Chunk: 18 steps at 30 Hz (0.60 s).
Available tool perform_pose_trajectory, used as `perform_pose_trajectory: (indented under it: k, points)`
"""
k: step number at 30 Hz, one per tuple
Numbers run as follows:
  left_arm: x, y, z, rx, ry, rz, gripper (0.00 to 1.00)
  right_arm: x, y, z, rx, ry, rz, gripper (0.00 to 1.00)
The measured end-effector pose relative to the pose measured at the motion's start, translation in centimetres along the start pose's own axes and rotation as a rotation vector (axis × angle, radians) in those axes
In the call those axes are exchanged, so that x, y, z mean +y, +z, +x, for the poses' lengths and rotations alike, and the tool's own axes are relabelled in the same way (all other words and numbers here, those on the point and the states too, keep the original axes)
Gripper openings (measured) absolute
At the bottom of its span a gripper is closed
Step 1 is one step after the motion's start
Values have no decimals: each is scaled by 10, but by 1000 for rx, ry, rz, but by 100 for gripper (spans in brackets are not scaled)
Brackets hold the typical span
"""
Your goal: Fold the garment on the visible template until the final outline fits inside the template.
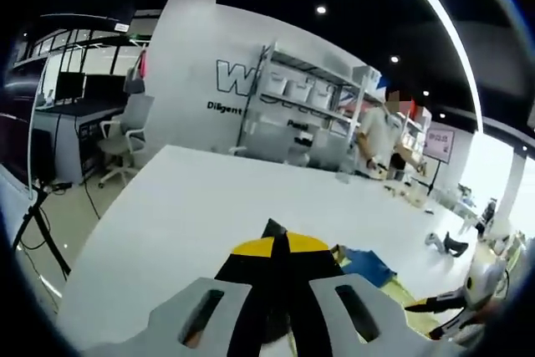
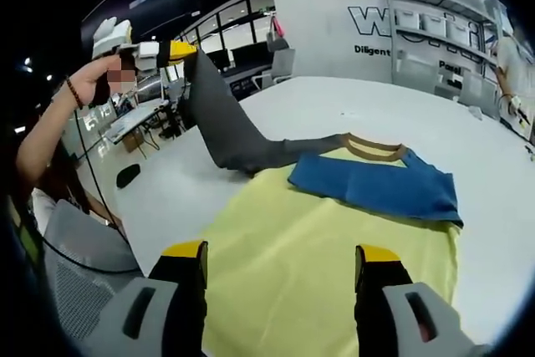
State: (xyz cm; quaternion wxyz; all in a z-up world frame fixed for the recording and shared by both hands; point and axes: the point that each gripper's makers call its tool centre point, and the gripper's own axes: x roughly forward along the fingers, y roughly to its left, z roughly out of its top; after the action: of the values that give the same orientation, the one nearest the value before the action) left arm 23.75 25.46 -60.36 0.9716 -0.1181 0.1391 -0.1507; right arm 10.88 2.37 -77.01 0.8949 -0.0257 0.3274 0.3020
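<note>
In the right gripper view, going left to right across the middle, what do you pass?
Person's raised hand → left gripper holding the lifted grey sleeve → garment's brown collar → folded blue part.

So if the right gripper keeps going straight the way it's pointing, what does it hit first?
Probably the yellow template sheet just ahead of the open right gripper; beyond that lies the blue part of the garment. Depth is hard to judge here.

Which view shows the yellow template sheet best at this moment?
The right gripper view: the yellow template spreads across the white table, with the garment lying over its far end. In the left gripper view only a thin yellow strip shows beside the garment's blue part.
</note>
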Motion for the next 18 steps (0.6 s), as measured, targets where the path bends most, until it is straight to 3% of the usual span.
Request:
perform_pose_trajectory:
  k: [8,14,18]
  points:
    - [-45,25,19,-42,-90,-13,4,-1,-3,-2,4,-3,4,69]
    - [-62,38,32,-53,-148,7,4,-3,-3,-3,-1,-7,6,69]
    - [-78,39,36,-48,-178,16,4,-6,-1,-6,-13,-18,17,69]
